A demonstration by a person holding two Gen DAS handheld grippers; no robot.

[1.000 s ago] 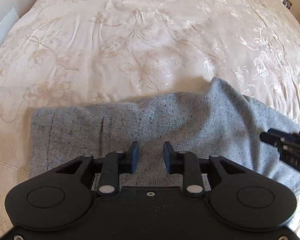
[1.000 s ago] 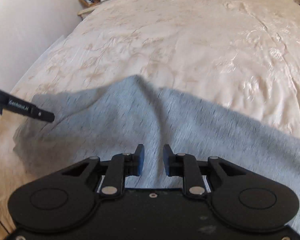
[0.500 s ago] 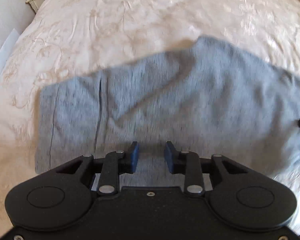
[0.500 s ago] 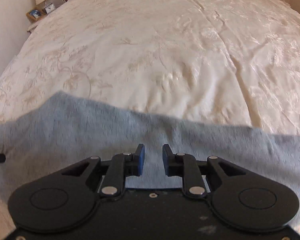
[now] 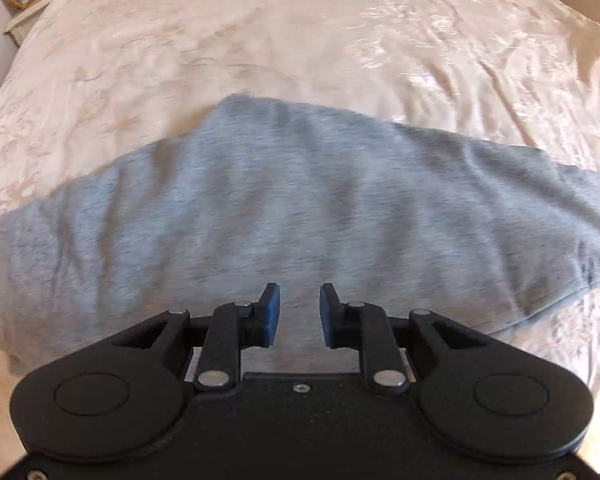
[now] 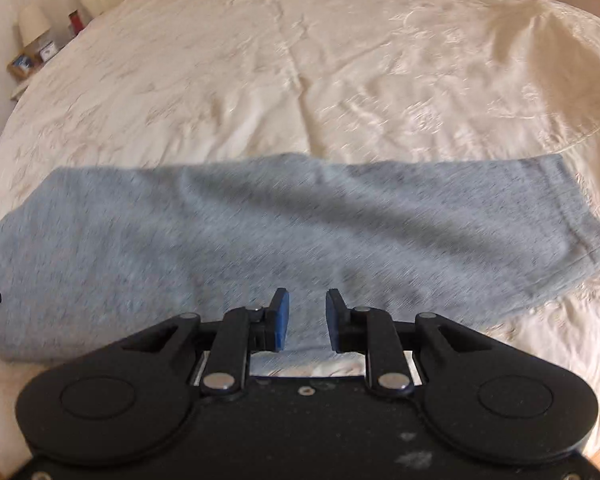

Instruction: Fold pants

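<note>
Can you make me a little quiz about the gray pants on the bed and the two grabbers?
1. True or false: the left gripper is pinching the gray pants.
2. What do the pants lie on? A) a wooden floor B) a cream bedspread C) a chair
3. Fill in: the right gripper has its fingers ____, with nothing between them.

Key
1. False: its jaws stand apart with nothing between them.
2. B
3. open
</note>
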